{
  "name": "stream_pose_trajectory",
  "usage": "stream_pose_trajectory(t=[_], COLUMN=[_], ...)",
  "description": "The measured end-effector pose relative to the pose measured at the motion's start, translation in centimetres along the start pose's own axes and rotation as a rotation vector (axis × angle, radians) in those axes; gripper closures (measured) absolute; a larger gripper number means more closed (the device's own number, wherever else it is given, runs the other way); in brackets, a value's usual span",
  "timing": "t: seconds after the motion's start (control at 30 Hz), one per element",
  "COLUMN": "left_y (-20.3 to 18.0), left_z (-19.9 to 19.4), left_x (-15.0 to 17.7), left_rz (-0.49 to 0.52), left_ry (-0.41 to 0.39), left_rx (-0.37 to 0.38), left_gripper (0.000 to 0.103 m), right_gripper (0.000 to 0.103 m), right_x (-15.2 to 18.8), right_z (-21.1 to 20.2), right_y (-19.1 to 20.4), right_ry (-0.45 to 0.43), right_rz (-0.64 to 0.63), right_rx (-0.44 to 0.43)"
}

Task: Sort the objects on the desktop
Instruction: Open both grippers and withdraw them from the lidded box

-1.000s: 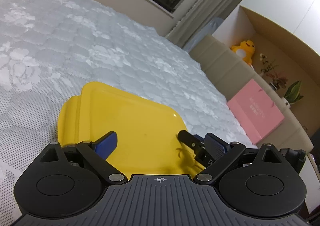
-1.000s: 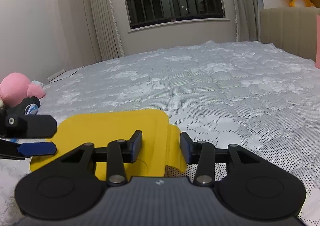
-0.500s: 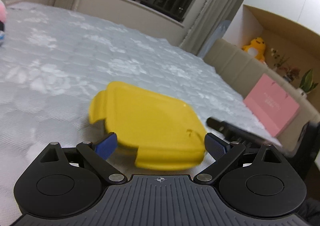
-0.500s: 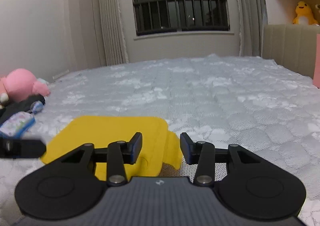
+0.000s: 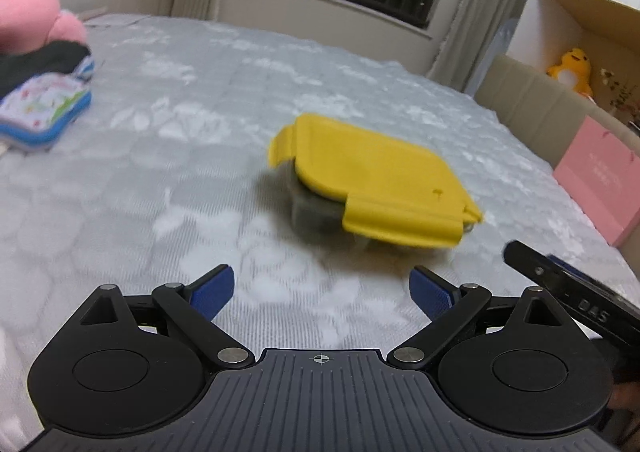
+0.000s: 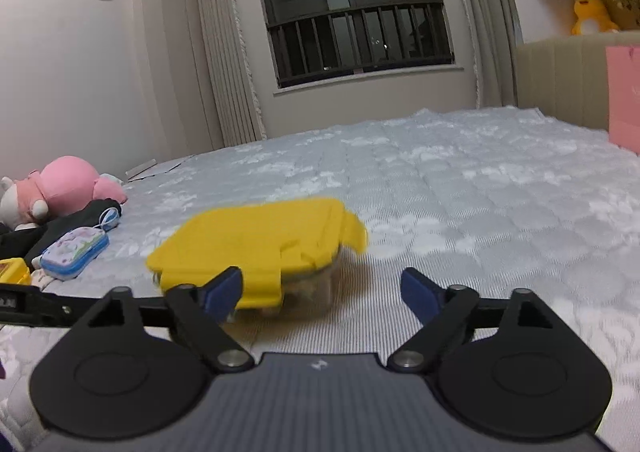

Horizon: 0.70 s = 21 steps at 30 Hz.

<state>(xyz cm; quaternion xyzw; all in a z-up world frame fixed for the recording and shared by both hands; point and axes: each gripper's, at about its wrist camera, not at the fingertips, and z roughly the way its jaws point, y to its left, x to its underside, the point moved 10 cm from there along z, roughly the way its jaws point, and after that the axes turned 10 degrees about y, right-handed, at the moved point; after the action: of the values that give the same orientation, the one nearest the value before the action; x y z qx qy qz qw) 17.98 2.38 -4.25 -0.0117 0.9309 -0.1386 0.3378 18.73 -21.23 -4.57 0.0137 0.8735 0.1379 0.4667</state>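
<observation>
A clear box with a yellow clip-on lid [image 5: 376, 179] lies on the grey quilted mattress [image 5: 200, 99]; it also shows in the right wrist view [image 6: 256, 248]. My left gripper [image 5: 322, 292] is open and empty, a short way back from the box. My right gripper [image 6: 322, 292] is open and empty, also back from the box, which sits ahead and to its left. The right gripper's finger [image 5: 560, 288] shows at the right of the left wrist view. The left gripper's finger [image 6: 40, 306] shows at the left of the right wrist view.
A blue-edged patterned pouch [image 5: 44, 107], black cloth [image 5: 40, 59] and a pink plush toy [image 6: 72, 183] lie at the mattress's left. A yellow item [image 6: 12, 272] sits at the far left. A pink bag [image 5: 600, 175] and beige headboard [image 5: 540, 111] stand to the right.
Both grippers have pulled back from the yellow-lidded box and risen. The right gripper's jaws have opened wider. The box now rests on the mattress, apart from both grippers.
</observation>
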Motion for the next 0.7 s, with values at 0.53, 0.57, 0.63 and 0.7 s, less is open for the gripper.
stream_pose_trajectory(t=[0.53, 0.57, 0.63, 0.7], left_y=[0.0, 0.0, -0.1, 0.0], left_z=[1.6, 1.6, 1.7, 1.6], left_x=[2.3, 2.4, 2.5, 2.5], left_rz=[0.076, 0.076, 0.082, 0.089], left_ry=[-0.02, -0.017, -0.015, -0.016], left_rx=[-0.17, -0.167, -0.157, -0.159], left_gripper=[0.0, 0.0, 0.0, 0.0], right_gripper=[0.0, 0.0, 0.0, 0.0], right_x=[4.2, 4.3, 4.4, 4.5], right_z=[-0.5, -0.4, -0.4, -0.3], right_y=[-1.8, -1.7, -1.6, -1.7], right_ry=[0.057, 0.059, 0.061, 0.06], right_rz=[-0.027, -0.025, -0.021, -0.02], right_rx=[0.144, 0.14, 0.139, 0.147])
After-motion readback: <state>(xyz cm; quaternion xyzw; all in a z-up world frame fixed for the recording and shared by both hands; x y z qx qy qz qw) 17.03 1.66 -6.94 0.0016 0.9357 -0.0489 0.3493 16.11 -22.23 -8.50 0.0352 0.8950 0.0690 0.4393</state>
